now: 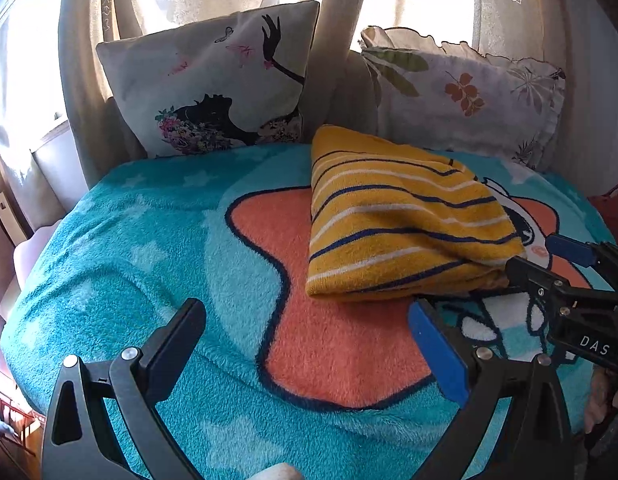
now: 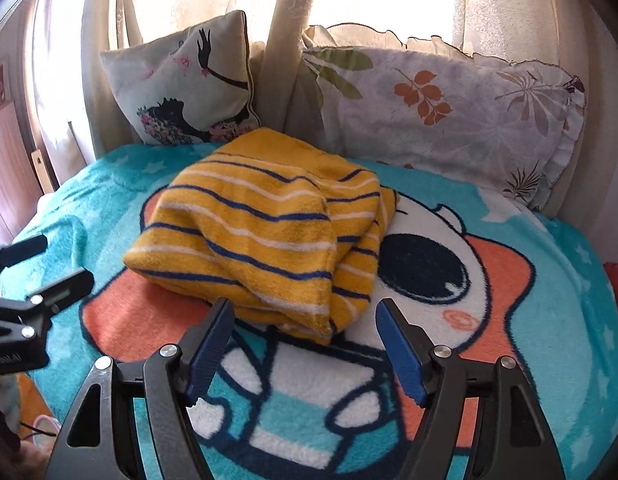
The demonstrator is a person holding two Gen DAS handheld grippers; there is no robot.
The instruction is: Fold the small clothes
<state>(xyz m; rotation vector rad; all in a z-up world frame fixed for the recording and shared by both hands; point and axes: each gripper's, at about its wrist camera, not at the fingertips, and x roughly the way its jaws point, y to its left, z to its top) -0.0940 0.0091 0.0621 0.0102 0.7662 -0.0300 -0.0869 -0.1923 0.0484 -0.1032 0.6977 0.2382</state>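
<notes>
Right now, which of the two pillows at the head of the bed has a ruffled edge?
The leaf-print pillow, on the right behind the striped yellow garment, has it. The other pillow, on the left, shows a black silhouette of a woman and has plain edges.

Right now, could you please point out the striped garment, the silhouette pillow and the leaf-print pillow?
striped garment [image 2: 265, 232]: right wrist view, on its top folded layer.
silhouette pillow [image 1: 205, 84]: left wrist view, on the middle of its face.
leaf-print pillow [image 2: 449, 120]: right wrist view, on its front face.
</notes>
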